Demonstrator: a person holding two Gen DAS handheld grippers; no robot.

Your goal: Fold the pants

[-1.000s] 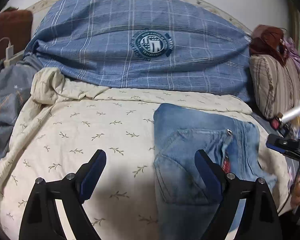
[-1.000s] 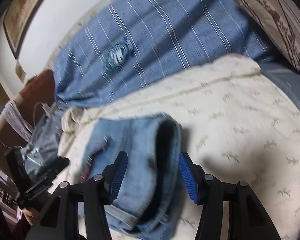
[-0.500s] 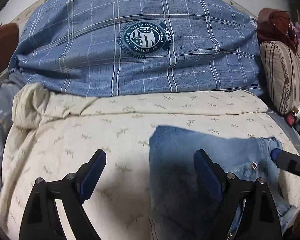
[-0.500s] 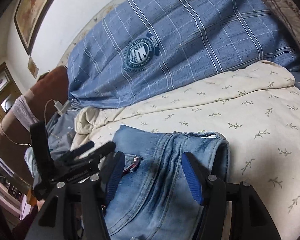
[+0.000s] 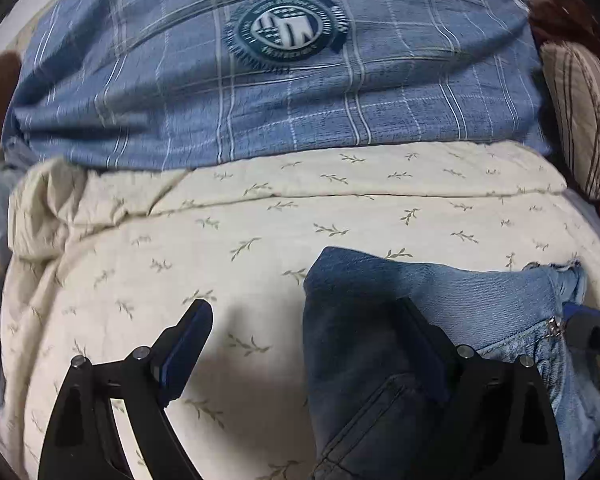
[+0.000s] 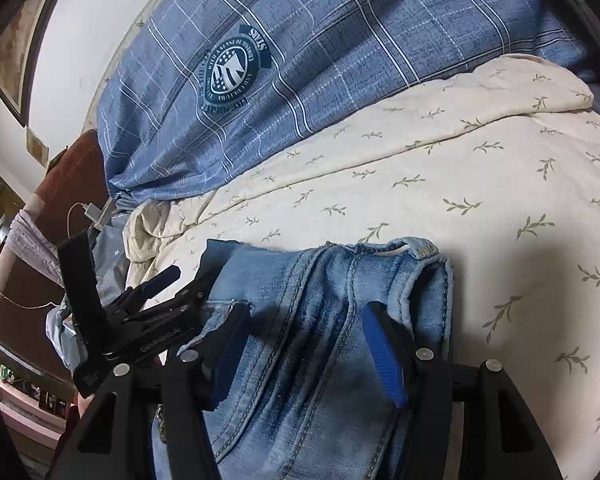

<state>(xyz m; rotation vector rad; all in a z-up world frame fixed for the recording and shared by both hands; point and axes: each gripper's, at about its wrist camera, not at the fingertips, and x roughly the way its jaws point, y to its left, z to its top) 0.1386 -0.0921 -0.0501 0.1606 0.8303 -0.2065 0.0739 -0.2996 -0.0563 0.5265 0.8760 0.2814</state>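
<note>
Jeans (image 5: 440, 320) lie folded on the cream bedspread (image 5: 260, 220) of the bed, in front of both your tools. From the left wrist view their near end runs out of the bottom of the picture, so you cannot see how far the folded stack reaches. Shadow covers the near half of the denim, and the pocket seam there is hard to make out.

Your left tool (image 5: 306, 344) stands wide apart and released. Its left finger (image 5: 188, 340) hangs over bare bedspread and its right finger (image 5: 424, 340) is over the dark denim; whether that finger touches the cloth is hidden by its own body. The folded edge of the jeans lies between the two.

Your right tool (image 6: 304, 352) straddles the waistband end of the jeans (image 6: 320, 320), with denim between its blue pads (image 6: 382, 356). The pads stand clear of the fabric on either side, so it grips nothing. The left pad is mostly masked by a fold of cloth.

Behind the bedspread a blue plaid pillow (image 5: 280, 80) with a round badge (image 5: 288, 32) fills the top. A striped cushion (image 5: 580, 112) is cut off at the right edge. In the right wrist view your left tool (image 6: 140, 304) shows at the left, partly covering the jeans' corner, and a white charger (image 6: 90, 212) sits beyond it, small and blurred.
</note>
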